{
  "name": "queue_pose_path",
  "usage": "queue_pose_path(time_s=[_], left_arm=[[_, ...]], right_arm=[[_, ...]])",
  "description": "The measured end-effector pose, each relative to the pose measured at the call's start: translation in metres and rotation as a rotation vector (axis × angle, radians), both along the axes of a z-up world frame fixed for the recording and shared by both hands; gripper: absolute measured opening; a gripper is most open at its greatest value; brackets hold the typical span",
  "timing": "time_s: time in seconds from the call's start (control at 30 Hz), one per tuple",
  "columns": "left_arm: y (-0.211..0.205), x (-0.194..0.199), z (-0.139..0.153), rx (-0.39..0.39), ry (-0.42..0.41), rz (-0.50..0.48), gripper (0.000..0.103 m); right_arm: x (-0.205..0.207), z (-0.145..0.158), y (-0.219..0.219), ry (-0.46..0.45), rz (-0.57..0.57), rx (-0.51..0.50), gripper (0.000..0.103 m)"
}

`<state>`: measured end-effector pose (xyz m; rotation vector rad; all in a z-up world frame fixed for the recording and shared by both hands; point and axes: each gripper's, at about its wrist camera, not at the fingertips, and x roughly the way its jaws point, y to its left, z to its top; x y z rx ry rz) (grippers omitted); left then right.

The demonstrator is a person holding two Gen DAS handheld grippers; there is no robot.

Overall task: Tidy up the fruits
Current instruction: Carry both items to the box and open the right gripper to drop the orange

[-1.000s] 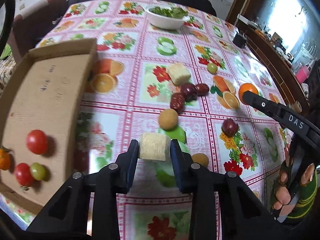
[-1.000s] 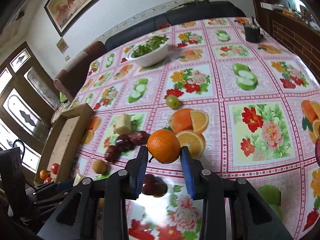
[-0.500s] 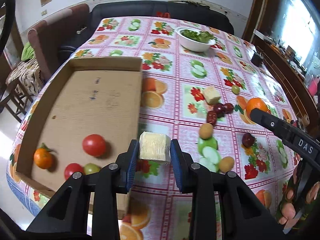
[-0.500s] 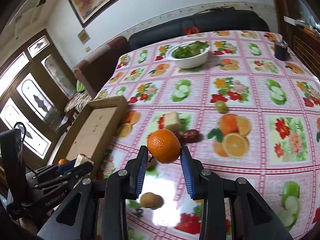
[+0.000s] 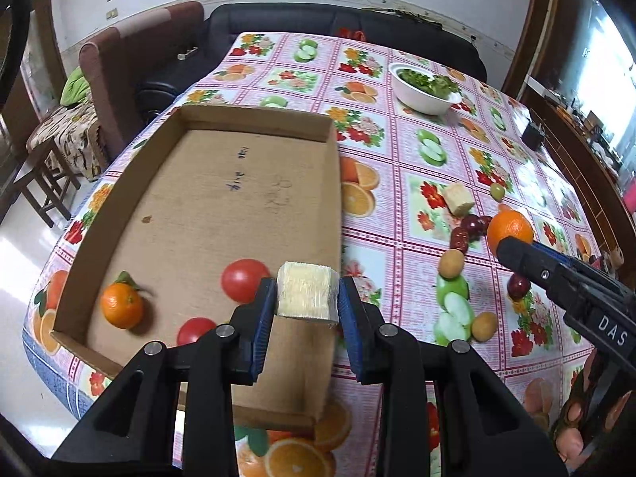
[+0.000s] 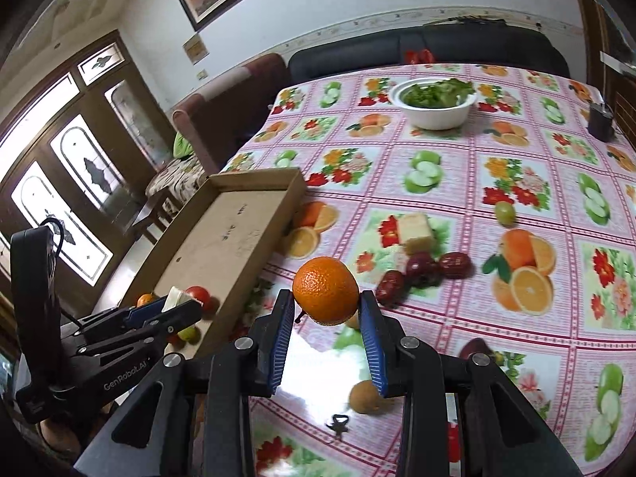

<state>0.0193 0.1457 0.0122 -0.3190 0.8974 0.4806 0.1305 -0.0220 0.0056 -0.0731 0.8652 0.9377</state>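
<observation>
both grippers grip fruit: left gripper (image 5: 307, 304) pale chunk (image 5: 307, 295), right gripper (image 6: 326, 318) orange (image 6: 325, 296).

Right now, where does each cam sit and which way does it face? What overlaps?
Left wrist: on the left gripper, looking down into the cardboard box; its fingers clamp a pale block; the person's hand shows lower right.
Right wrist: on the right gripper, facing across the table to the white bowl; its fingers clamp an orange.
Shared: box, block, orange, bowl; each sees the other gripper.

bright daylight | window (image 6: 59, 214) blown out | tablecloth (image 6: 318, 361) glare | fisheye edges warped
</observation>
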Motion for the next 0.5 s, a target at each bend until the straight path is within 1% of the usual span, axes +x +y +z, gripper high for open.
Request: queue_pose_path(time_s=[0.5], left_arm=[[0.028,-0.018,-0.003,-0.021,-0.013,0.058,0.030]], right_arm=[[-0.020,-0.003,0.030,-0.006,0.067,-0.026,0.034]])
